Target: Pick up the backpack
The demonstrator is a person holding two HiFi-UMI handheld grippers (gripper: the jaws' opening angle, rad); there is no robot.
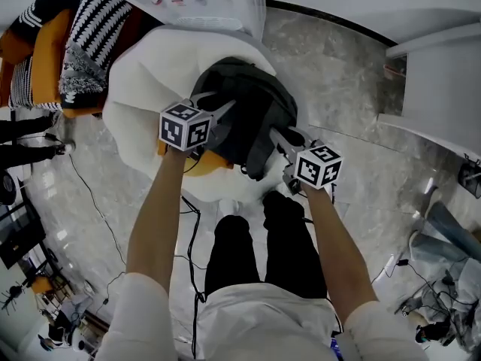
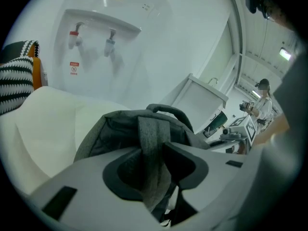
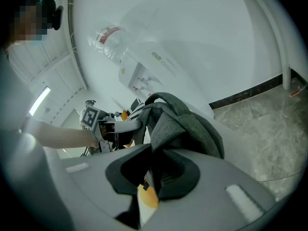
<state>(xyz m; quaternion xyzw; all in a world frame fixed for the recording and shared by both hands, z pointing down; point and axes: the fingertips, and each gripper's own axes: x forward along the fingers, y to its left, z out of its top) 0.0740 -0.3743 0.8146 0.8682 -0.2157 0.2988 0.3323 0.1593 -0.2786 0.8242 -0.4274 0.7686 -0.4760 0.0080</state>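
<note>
A dark grey backpack [image 1: 242, 105] lies on a white beanbag seat [image 1: 143, 89]. My left gripper [image 1: 222, 116] reaches its near left side. In the left gripper view, a grey shoulder strap [image 2: 152, 137] of the backpack [image 2: 120, 129] runs down between the jaws of that gripper [image 2: 154, 173], which pinch it. My right gripper [image 1: 281, 137] is at the bag's near right side. The right gripper view shows this gripper [image 3: 153, 173] shut on a fold of the backpack's [image 3: 190, 124] grey strap fabric, with something orange [image 3: 147, 196] below the jaws.
A water dispenser [image 2: 96, 32] stands behind the seat against the white wall. Black-and-white striped cushions on an orange chair [image 1: 86, 40] are at the left. White furniture [image 1: 436, 89] is at the right. Cables [image 1: 192, 232] trail over the marble floor by the person's legs [image 1: 255, 254].
</note>
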